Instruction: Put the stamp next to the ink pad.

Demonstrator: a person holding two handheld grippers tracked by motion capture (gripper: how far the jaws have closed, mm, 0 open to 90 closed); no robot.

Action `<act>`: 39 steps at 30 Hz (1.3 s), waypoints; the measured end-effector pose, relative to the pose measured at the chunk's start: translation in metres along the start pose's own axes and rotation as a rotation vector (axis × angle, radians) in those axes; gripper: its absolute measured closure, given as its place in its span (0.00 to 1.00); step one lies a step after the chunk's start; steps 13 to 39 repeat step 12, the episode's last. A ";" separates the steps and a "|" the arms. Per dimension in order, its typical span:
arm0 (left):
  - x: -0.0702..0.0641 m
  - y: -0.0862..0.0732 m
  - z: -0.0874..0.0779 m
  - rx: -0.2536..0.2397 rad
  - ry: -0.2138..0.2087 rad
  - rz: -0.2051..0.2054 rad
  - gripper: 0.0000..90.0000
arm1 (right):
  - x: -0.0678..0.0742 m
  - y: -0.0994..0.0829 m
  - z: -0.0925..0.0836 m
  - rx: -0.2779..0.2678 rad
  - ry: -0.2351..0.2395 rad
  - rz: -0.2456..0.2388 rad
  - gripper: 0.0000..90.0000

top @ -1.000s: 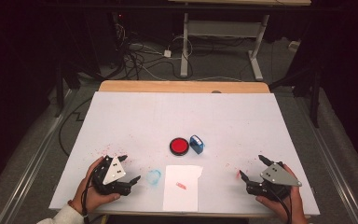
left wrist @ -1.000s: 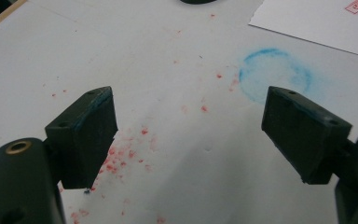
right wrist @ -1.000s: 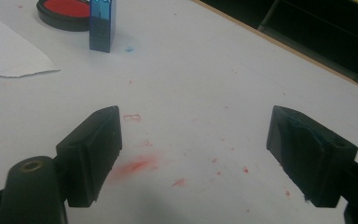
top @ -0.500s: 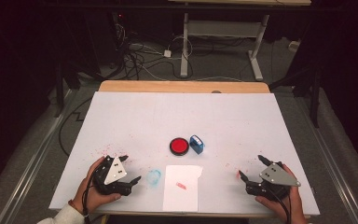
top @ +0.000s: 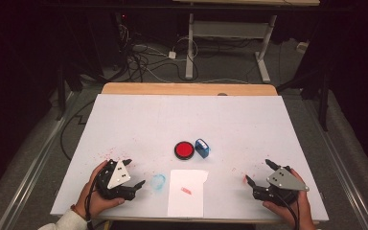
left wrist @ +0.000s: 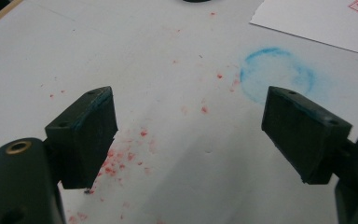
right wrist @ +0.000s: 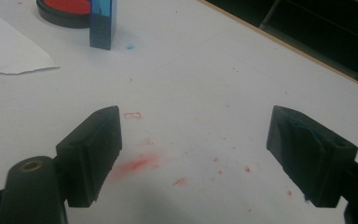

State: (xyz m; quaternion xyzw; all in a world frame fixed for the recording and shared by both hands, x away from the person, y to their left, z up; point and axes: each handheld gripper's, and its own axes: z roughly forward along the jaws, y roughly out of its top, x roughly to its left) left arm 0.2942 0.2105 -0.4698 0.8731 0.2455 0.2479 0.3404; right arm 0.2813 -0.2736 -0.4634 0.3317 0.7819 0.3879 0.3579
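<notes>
Both tongs, left (top: 135, 173) and right (top: 257, 171), are open and empty; the paper (top: 187, 191) already carries one red mark, the stamp (top: 201, 148) stands untouched.

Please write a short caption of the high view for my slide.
Two open grippers, left and right, flank a stamped paper sheet near a red ink pad.

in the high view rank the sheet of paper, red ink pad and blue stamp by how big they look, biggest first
1. sheet of paper, by far the largest.
2. red ink pad, a round disc, clearly smaller.
3. blue stamp, a little smaller than the pad beside it.
All three lie close together, so nearness to the camera hardly skews this.
</notes>
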 end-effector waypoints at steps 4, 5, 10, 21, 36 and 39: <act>0.001 0.000 0.001 0.000 0.000 -0.003 0.20 | -0.001 -0.001 0.000 0.003 0.005 0.006 0.20; 0.001 0.000 0.001 0.000 0.001 -0.003 0.20 | -0.001 -0.001 0.001 0.004 0.005 0.006 0.20; 0.002 0.001 0.001 -0.006 0.001 -0.006 0.20 | -0.001 0.000 0.001 0.007 0.002 0.012 0.20; 0.002 0.001 0.001 -0.008 0.002 -0.004 0.20 | -0.001 -0.001 0.002 0.013 0.006 0.012 0.20; 0.002 0.001 0.001 -0.008 0.002 -0.004 0.20 | -0.001 -0.001 0.002 0.013 0.006 0.012 0.20; 0.002 0.001 0.001 -0.008 0.002 -0.004 0.20 | -0.001 -0.001 0.002 0.013 0.006 0.012 0.20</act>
